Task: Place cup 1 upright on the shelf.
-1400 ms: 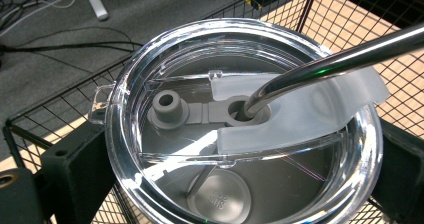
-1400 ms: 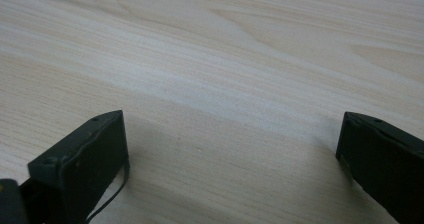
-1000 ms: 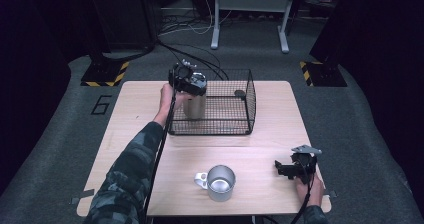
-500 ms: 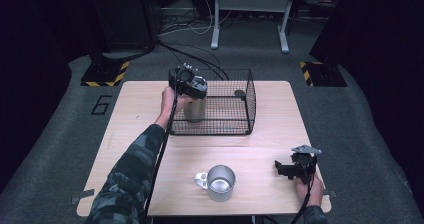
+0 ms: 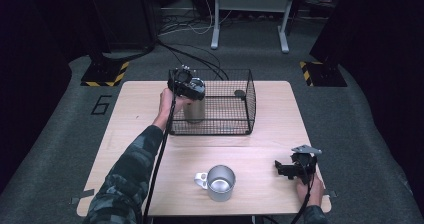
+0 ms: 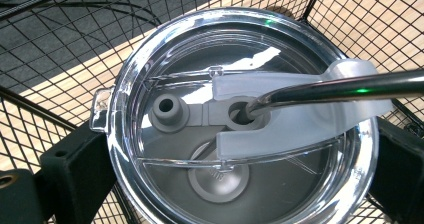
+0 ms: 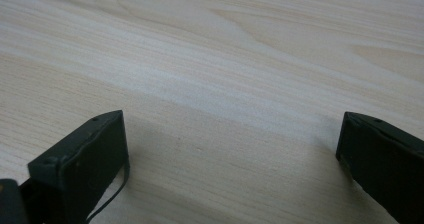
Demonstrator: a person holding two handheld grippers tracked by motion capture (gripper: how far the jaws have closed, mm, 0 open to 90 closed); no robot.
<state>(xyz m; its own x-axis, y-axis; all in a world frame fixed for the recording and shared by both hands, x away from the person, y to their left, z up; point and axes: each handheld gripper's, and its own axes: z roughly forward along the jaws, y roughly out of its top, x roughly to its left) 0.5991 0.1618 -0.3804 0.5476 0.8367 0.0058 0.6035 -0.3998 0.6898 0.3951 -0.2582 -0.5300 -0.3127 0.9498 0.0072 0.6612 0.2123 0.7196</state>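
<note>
left gripper [image 5: 186,86] clamps tumbler [image 5: 194,106] by its lid, basket's [image 5: 248,101] left wall | lower straight, release late | right gripper [image 5: 295,168] spread, table's [image 5: 135,104] right corner

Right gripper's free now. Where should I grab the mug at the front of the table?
Take the mug by its wall, coming in level from its right, where the right gripper rests with jaws wide open. It stands upright, mouth up, and its handle sticks out to the left, so the right side is bare and round.
</note>
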